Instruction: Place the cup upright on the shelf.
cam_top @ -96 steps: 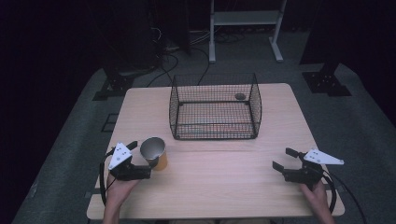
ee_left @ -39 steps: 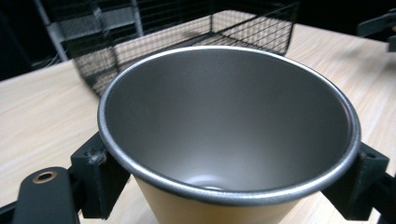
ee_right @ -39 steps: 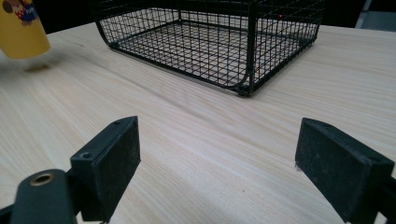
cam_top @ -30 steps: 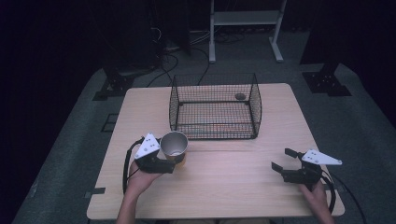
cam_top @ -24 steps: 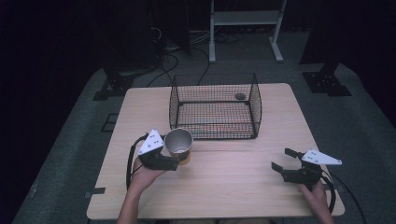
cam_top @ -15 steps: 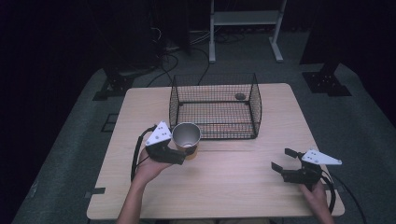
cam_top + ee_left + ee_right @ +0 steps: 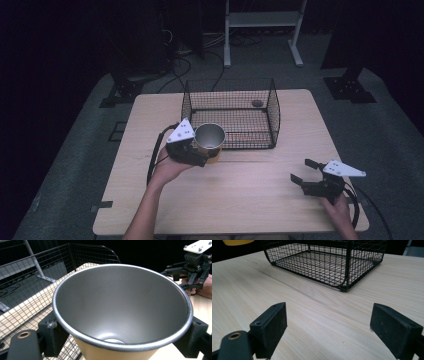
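Cup held up at the basket's front edge

The left gripper had its jaws clamped on a metal cup, upright and clear of the table, just in front of the wire basket. The right gripper rested near the table's right corner, jaws wide apart with nothing between them.

I see the cup upright, mouth open to the top, just in front of the basket's near-left corner and close to its front wall. It has a grey metal inside, a rolled silver rim and a yellow-tan outer wall, widening from base to mouth. It is empty; a pale round floor shows at its bottom. It sits off the tabletop, clamped at its sides by my left gripper.
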Demonstrator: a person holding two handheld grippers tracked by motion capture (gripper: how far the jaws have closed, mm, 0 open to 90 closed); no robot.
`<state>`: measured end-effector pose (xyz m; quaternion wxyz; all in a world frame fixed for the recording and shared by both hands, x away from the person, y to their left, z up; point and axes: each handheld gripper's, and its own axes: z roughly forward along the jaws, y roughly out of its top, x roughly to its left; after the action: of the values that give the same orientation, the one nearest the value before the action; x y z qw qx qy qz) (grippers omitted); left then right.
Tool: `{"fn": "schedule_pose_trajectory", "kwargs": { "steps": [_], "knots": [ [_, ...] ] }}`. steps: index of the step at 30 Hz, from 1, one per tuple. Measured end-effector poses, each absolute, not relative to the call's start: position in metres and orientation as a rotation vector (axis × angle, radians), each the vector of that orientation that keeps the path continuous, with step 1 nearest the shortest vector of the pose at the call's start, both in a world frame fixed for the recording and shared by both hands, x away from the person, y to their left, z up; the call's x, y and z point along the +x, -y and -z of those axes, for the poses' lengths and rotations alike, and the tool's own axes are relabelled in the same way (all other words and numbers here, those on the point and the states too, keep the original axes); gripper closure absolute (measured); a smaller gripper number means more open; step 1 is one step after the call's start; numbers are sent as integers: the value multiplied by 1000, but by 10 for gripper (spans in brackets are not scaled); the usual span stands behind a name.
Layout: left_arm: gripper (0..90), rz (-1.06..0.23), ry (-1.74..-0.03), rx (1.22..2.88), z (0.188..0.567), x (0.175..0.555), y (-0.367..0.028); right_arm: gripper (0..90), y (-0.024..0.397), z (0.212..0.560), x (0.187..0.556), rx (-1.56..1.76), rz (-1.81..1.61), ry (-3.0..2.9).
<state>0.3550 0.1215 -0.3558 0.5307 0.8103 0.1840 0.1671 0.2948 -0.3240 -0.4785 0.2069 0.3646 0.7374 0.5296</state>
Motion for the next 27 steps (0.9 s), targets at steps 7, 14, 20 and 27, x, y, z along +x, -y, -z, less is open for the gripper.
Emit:
{"fn": "schedule_pose_trajectory", "kwargs": {
  "steps": [7, 14, 20, 27],
  "knots": [
    [144, -384, -416, 1939, 347, 366, -112, 130, 324, 478, 295, 1015, -1477, -2054],
    [145, -371, -393, 1952, 336, 380, -101, 130, 324, 478, 295, 1016, -1479, -2054],
    [144, -347, -373, 1951, 328, 395, -90, 130, 324, 478, 295, 1011, -1481, -2055],
    [145, -334, -366, 1951, 321, 413, -78, 130, 324, 478, 295, 1011, -1484, -2055]
  ]
}}
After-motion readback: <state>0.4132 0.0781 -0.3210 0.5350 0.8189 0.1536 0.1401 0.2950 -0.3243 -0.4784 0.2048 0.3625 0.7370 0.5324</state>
